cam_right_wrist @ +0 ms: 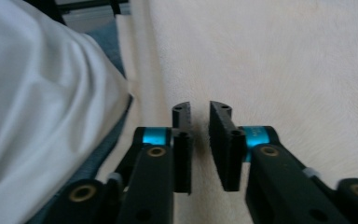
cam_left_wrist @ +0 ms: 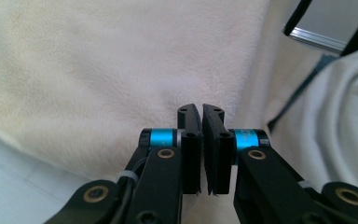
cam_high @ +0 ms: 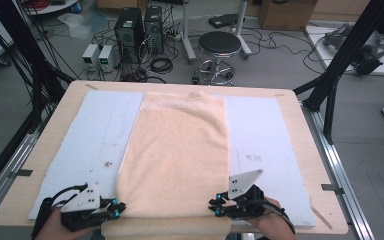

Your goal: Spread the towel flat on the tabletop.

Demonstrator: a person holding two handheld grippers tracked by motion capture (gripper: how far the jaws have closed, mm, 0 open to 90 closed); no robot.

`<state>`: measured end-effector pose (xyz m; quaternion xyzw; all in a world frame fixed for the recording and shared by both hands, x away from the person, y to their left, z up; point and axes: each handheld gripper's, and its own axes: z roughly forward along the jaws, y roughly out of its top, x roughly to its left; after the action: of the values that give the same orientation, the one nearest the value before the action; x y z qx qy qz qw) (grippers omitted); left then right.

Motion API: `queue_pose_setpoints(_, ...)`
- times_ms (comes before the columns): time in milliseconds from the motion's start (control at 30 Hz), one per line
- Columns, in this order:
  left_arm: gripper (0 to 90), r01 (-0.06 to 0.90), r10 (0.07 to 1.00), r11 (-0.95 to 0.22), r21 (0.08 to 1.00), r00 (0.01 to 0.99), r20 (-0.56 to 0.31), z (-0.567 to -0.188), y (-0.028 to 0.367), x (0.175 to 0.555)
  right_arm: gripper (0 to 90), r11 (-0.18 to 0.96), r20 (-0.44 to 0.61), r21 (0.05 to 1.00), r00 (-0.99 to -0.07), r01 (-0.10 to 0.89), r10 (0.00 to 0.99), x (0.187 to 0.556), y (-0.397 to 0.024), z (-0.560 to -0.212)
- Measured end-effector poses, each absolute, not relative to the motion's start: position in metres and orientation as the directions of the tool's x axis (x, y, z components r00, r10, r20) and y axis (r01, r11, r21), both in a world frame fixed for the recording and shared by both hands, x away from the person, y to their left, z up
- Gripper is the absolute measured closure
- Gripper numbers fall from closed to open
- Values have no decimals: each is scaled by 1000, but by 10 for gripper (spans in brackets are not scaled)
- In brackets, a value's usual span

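The left gripper [cam_high: 114, 209] sits at the near left corner of the towel [cam_high: 177, 150], its jaws all but closed, with nothing seen between them in the left gripper view; the right gripper [cam_high: 216, 204] sits at the towel's near right corner, jaws narrowly parted above the pile, pinching nothing. The towel lies flat down the middle of the table [cam_high: 300, 125], its near edge hanging over the front; judging by that, the spreading looks done and any folding is not yet begun.
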<state>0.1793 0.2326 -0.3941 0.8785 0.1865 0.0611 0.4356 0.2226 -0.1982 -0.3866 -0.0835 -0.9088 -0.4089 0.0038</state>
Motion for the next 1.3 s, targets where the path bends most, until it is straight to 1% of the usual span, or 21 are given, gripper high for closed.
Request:
queue_pose_setpoints(33, 823, 287, 368, -536, 794, 926, -87, -392, 235, 178, 724, 640, 83, 753, -987, 154, 139, 220, -200, -383)
queue_pose_setpoints(67, 790, 280, 372, -529, 801, 925, -77, -390, 236, 178, 703, 634, 87, 757, -986, 158, 142, 218, -201, -380)
queue_pose_setpoints(133, 701, 273, 401, -529, 803, 915, -47, -389, 238, 183, 681, 653, 52, 742, -985, 149, 166, 220, -203, -378)
queue_pose_setpoints(267, 639, 265, 432, -528, 807, 902, -13, -399, 237, 210, 630, 695, -23, 700, -966, 167, 256, 239, -205, -385)
queue_pose_setpoints(300, 634, 274, 452, -527, 804, 892, -8, -403, 235, 219, 619, 700, -43, 690, -955, 184, 293, 246, -205, -389)
queue_pose_setpoints(367, 628, 299, 493, -532, 792, 870, 2, -410, 232, 239, 617, 696, -46, 682, -936, 225, 348, 265, -208, -397)
queue_pose_setpoints(433, 626, 331, 527, -523, 785, 850, -6, -416, 229, 259, 604, 700, -65, 661, -909, 270, 412, 286, -210, -406)
queue_pose_setpoints(467, 616, 338, 538, -536, 774, 843, 5, -420, 227, 269, 592, 700, -52, 646, -898, 304, 437, 297, -212, -411)
queue_pose_setpoints(533, 608, 371, 570, -537, 758, 822, 2, -426, 224, 285, 583, 696, -40, 628, -879, 348, 476, 312, -214, -418)
queue_pose_setpoints(567, 605, 376, 584, -543, 751, 811, 17, -428, 223, 292, 570, 699, -52, 622, -872, 354, 487, 318, -214, -421)
queue_pose_setpoints(633, 604, 401, 623, -527, 749, 782, 20, -433, 222, 306, 557, 695, -67, 619, -858, 365, 509, 328, -215, -426)
queue_pose_setpoints(667, 604, 424, 648, -510, 748, 761, 10, -436, 222, 312, 549, 678, -39, 624, -851, 389, 524, 333, -217, -429)
queue_pose_setpoints(700, 606, 444, 664, -503, 741, 748, 3, -439, 223, 317, 565, 647, 2, 642, -845, 411, 534, 338, -220, -431)
queue_pose_setpoints(733, 616, 452, 663, -481, 751, 748, -25, -440, 225, 321, 615, 627, 30, 650, -838, 430, 544, 341, -222, -432)
queue_pose_setpoints(767, 656, 461, 669, -472, 752, 743, -36, -440, 226, 322, 690, 619, 43, 654, -838, 436, 545, 343, -223, -432)
queue_pose_setpoints(867, 764, 463, 665, -474, 749, 746, -40, -439, 226, 321, 822, 609, 99, 649, -845, 456, 526, 344, -225, -432)
queue_pose_setpoints(933, 782, 460, 672, -483, 745, 741, -22, -438, 223, 321, 844, 620, 97, 641, -849, 452, 519, 346, -225, -431)
queue_pose_setpoints(1033, 851, 439, 682, -504, 744, 731, 31, -438, 217, 324, 852, 639, 46, 633, -845, 437, 532, 351, -222, -425)
queue_pose_setpoints(1133, 864, 439, 712, -487, 755, 700, 52, -437, 213, 333, 852, 626, 23, 646, -831, 437, 556, 361, -221, -418)
queue_pose_setpoints(1233, 868, 448, 757, -432, 783, 652, 46, -436, 212, 347, 850, 613, 4, 652, -810, 447, 586, 371, -222, -415)
queue_pose_setpoints(1300, 867, 453, 773, -420, 786, 632, 48, -435, 211, 355, 823, 594, 10, 657, -794, 463, 608, 377, -222, -415)
